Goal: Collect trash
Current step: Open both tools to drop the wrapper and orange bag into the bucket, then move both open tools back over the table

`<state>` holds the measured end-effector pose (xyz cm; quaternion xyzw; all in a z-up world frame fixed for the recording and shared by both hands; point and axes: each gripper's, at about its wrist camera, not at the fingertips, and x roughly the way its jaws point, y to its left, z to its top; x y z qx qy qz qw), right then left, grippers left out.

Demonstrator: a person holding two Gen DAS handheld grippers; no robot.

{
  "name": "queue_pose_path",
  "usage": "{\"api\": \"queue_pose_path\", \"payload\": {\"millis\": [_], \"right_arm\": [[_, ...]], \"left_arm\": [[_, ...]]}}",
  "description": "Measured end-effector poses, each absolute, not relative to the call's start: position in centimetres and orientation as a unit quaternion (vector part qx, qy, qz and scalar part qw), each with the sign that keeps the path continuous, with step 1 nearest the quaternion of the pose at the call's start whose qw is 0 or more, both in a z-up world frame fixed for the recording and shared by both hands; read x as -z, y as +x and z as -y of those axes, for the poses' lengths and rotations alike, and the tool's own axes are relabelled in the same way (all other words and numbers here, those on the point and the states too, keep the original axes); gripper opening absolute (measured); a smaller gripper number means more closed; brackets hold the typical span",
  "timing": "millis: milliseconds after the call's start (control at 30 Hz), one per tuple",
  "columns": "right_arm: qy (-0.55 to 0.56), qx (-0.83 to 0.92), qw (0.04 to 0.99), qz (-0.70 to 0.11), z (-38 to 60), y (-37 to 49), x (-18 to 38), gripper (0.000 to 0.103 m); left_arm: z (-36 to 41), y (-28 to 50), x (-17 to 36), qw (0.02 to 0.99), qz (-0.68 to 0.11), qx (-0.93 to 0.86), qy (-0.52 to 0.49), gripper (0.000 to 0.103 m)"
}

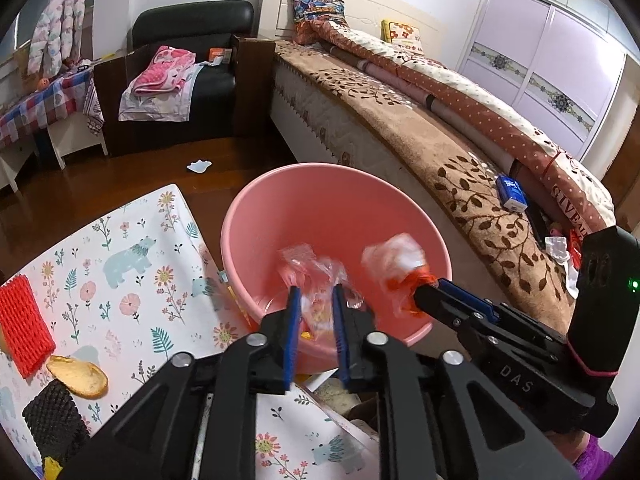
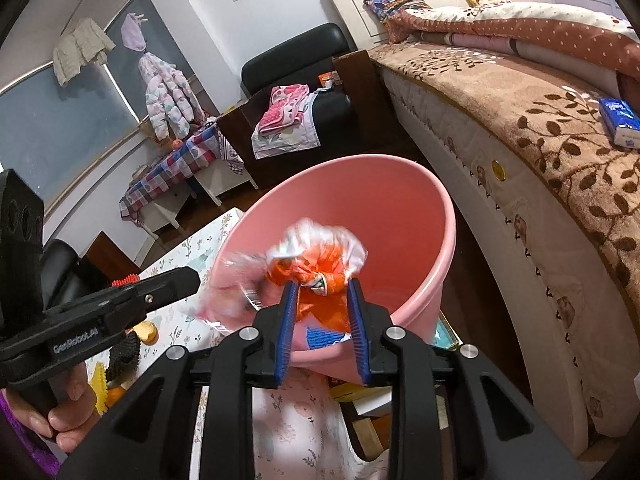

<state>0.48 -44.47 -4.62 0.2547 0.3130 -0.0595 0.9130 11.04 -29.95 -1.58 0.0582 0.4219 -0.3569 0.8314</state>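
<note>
Over a pink plastic bucket beside the bed, the left gripper pinches a clear plastic wrapper. The right gripper clamps an orange-and-white wrapper above the bucket's mouth, next to the floral-clothed table.

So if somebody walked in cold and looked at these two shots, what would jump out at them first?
The big pink plastic bucket in the middle, beside the bed, catches the eye first. Over its mouth the right gripper pinches an orange and white crumpled wrapper, and the left gripper holds a clear crinkled plastic bag. To the left, a red foam fruit net lies on the floral tablecloth.
</note>
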Motion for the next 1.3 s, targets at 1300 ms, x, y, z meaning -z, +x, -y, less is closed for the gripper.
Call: {"api": "queue_pose_path", "payload": {"millis": [1300], "right_arm": [[0.153,-0.072,0.923,-0.345,29.7,-0.6,1.8,0.038]], "left_arm": [[4.1,6.7,-4.6,0.911,-0.36,0.2,-0.001,0.047]]}}
